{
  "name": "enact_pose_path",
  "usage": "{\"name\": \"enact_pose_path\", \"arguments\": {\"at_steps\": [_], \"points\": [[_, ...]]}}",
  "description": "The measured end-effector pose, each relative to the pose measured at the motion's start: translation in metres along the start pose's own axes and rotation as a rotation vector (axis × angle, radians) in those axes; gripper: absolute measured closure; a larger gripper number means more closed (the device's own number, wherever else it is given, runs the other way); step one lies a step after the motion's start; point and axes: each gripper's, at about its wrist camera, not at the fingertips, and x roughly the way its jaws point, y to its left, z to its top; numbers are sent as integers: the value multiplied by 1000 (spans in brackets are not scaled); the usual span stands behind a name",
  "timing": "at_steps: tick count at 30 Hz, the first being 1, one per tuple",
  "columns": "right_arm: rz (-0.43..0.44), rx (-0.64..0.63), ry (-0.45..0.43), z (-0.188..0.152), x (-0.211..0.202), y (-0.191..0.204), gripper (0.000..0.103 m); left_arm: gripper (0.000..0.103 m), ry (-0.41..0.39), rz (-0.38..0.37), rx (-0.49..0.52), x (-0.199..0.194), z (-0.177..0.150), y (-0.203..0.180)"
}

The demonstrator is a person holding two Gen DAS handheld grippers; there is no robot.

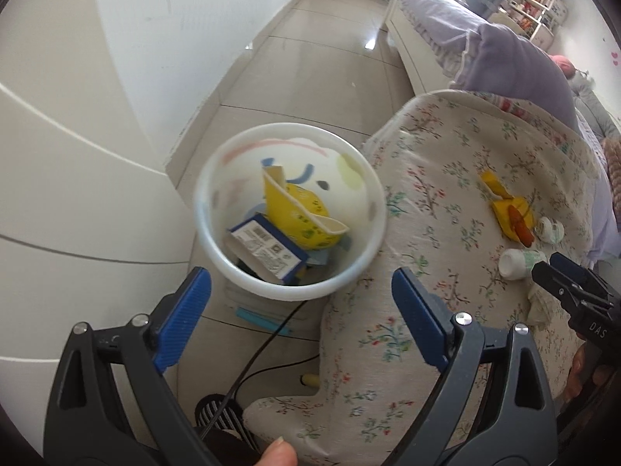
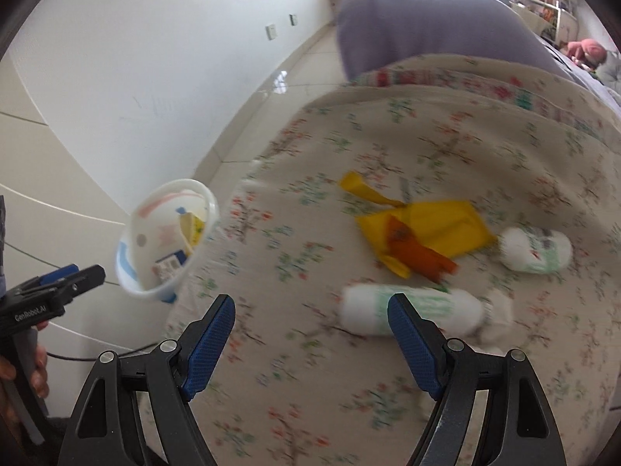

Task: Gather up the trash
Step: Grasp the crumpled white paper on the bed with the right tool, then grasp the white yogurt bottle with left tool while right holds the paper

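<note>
Both tongs gape wide, holding nothing: left tongs [image 1: 302,310], right tongs [image 2: 310,334]. Only the left view looks into the white bin [image 1: 217,248] at centre, holding a yellow carton [image 1: 299,209] and blue box [image 1: 268,250]. Right view shows two white bottles [image 2: 411,308] on the floral bed [image 2: 310,388], centre-right.

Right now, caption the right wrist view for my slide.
Open right gripper over white bottle on floral bedspread; trash bin at left.

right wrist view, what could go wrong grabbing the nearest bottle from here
The near bottle lies on its side on the soft floral blanket, so it may roll away as the open right tongs close. A crumpled tissue touches its end and could get pinched along with it.
</note>
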Motion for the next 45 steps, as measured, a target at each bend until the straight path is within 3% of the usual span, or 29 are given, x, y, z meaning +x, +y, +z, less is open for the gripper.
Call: {"name": "enact_pose_path", "arguments": {"at_steps": [9,16,19,21,23,31,39,45], "points": [[-77,87,80,-26,-3,-67,21,9,10,-49,58,3,-3,-45],[-87,143,151,-39,14,-88,22,9,33,-61,118,12,-10,-79],[-75,163,185,-43,23,-93,38,9,43,-61,148,17,-13,-93],[-60,156,211,-45,26,-95,66,9,46,-60,172,19,-16,-102],[-29,155,205,-45,24,-96,73,9,46,-58,196,21,-17,-112],[-32,195,99,-44,-15,-119,74,9,48,-80,275,30,-19,-154],[-83,269,89,-54,-28,-177,74,9,19,-122,415,42,-27,-213],[-113,288,89,-64,-34,-199,74,9,8,-157,522,53,-32,-253]]}}
